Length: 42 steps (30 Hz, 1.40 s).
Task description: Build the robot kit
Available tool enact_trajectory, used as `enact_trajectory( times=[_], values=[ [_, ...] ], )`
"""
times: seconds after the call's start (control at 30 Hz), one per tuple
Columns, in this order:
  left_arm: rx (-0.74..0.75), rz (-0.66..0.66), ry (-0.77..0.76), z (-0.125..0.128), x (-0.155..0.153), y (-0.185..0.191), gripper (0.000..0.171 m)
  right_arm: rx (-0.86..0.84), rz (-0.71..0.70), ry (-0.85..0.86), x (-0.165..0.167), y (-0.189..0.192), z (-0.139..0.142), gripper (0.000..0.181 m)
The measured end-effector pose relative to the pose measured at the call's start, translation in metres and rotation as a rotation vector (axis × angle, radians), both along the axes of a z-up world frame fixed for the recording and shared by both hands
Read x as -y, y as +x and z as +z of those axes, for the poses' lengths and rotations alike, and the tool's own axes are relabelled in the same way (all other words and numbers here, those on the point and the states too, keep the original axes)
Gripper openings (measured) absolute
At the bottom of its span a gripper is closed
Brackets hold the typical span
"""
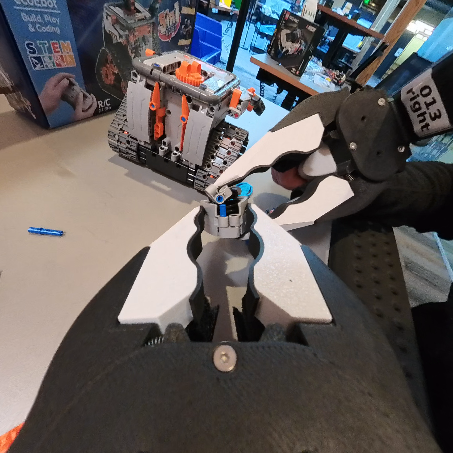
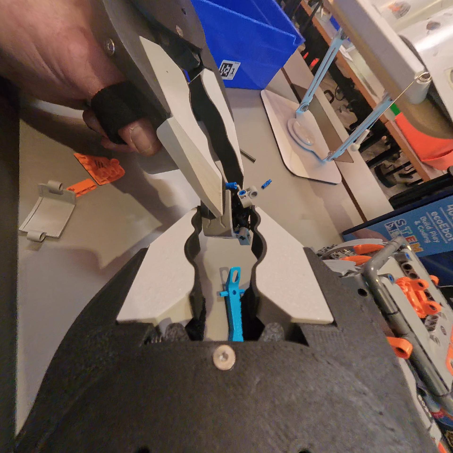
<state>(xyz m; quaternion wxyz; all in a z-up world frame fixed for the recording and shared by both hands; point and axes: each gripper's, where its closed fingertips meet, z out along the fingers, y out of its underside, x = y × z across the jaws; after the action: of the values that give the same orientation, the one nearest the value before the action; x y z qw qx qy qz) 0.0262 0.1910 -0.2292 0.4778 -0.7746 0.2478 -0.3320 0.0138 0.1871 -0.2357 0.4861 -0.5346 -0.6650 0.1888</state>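
My left gripper (image 1: 225,215) is shut on a small grey brick assembly (image 1: 228,221) with blue pins and holds it above the table. My right gripper (image 2: 226,215) is shut on the same assembly (image 2: 215,228) from the other side. In the left wrist view, one of the right gripper's fingers (image 1: 282,147) comes in from the right and presses on a grey connector (image 1: 218,193) at the assembly's top. In the right wrist view, the left gripper's fingers (image 2: 193,166) come down from the upper left. A cyan piece (image 2: 234,301) lies along the gap between the right fingers; I cannot tell what supports it.
A grey and orange tracked robot model (image 1: 176,117) stands beyond the grippers, with its printed box (image 1: 49,61) behind. A loose blue pin (image 1: 45,231) lies at the left. A grey curved panel (image 2: 49,210), orange parts (image 2: 100,166), a blue bin (image 2: 245,41) and a white stand base (image 2: 301,137) sit around. Less than 4 cm separates the two grippers' tips. The right tips stand about 9 centimetres off the cyan piece (image 2: 234,301).
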Motion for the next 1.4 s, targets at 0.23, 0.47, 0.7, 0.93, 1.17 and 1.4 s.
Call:
enact_trajectory(
  times=[0.23,0.47,0.7,0.93,1.17,1.4],
  values=[
    [-0.003,-0.059,0.054,0.008,0.006,0.001,0.031,-0.052,0.057,-0.055,0.003,0.004,0.009,0.037],
    [0.037,-0.077,0.060,0.012,0.007,0.002,0.030,-0.054,0.064,0.017,0.004,0.005,0.014,0.037],
    [0.059,-0.077,0.076,0.014,0.006,-0.001,0.030,-0.076,0.069,0.009,0.003,0.006,0.019,0.039],
    [0.044,-0.086,0.121,0.018,0.009,0.003,0.030,-0.103,0.071,0.058,0.006,0.005,0.027,0.062],
    [0.002,-0.112,0.140,0.015,0.013,0.011,0.029,-0.091,0.104,0.065,0.012,0.002,0.023,0.045],
    [0.028,-0.137,0.119,0.015,0.015,0.014,0.028,-0.091,0.147,0.091,0.016,0.003,0.024,0.040]
  ],
)
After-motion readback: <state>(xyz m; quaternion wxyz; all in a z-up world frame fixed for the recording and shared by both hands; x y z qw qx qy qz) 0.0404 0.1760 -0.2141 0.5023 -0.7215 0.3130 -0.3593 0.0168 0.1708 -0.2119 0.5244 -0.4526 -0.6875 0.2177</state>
